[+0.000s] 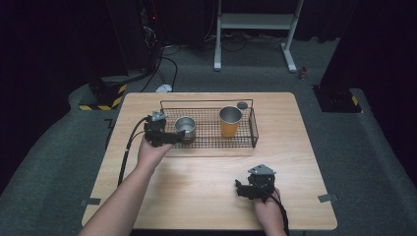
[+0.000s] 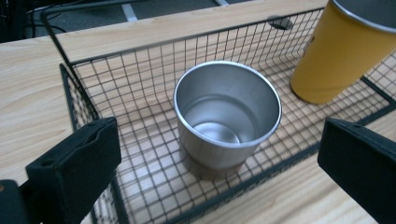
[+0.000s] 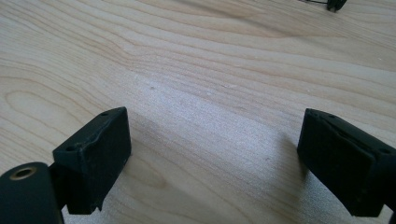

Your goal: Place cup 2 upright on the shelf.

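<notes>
A short steel cup (image 1: 185, 127) stands upright and empty in the left part of a black wire basket (image 1: 253, 129); in the left gripper view the steel cup (image 2: 228, 118) sits inside the wire basket (image 2: 74, 95). A taller yellow cup (image 1: 230, 121) with a steel rim stands right of it, and the same yellow cup (image 2: 340, 53) shows at top right. My left gripper (image 1: 172, 139) hovers at the basket's front-left edge, open (image 2: 219, 163), jaws either side of the steel cup without touching. My right gripper (image 1: 240, 189) rests open (image 3: 212, 158) over bare wood.
The basket sits at the back middle of a wooden table (image 1: 206, 182). A small dark round hole (image 1: 242, 105) lies behind the basket. Beyond the table are a white stand (image 1: 255, 22), cables and hazard-striped blocks (image 1: 103, 101) on the floor.
</notes>
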Tool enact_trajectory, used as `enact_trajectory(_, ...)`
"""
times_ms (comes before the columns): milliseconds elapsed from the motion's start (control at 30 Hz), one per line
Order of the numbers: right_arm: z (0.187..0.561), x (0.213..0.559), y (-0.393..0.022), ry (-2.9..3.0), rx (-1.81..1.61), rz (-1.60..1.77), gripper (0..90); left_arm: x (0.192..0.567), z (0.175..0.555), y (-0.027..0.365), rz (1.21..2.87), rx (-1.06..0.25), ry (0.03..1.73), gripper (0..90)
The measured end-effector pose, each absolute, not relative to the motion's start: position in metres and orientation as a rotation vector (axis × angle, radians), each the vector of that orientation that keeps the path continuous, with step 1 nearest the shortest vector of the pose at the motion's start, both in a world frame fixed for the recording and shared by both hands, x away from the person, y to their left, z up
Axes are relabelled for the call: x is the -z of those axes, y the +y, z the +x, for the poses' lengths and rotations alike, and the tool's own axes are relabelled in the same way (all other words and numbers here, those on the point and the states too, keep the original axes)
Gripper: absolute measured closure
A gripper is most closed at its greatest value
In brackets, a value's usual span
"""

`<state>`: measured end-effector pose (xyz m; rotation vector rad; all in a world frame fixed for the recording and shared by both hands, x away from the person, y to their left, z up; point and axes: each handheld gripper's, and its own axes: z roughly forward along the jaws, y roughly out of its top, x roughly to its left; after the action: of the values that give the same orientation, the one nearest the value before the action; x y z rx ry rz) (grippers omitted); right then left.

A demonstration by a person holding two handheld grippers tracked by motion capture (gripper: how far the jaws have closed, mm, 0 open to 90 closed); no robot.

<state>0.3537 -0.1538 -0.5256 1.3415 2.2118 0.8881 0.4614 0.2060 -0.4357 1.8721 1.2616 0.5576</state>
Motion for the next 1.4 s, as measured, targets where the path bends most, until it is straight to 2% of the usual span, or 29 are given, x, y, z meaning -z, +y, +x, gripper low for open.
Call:
enact_trajectory(467,0.354,0.526,-0.154,2.212,-0.888,1.342,9.5,0.445,0.431,0.232,1.898,-0.527,1.249,0.1)
enact_trajectory(1033,0.354,0.526,-0.154,2.212,-0.888,1.341,9.5,0.478,0.39,0.256,1.969,-0.479,1.24,0.6)
enact_trajectory(1400,0.353,0.526,-0.154,2.212,-0.889,1.339,9.5,0.523,0.351,0.265,2.076,-0.47,1.251,1.4)
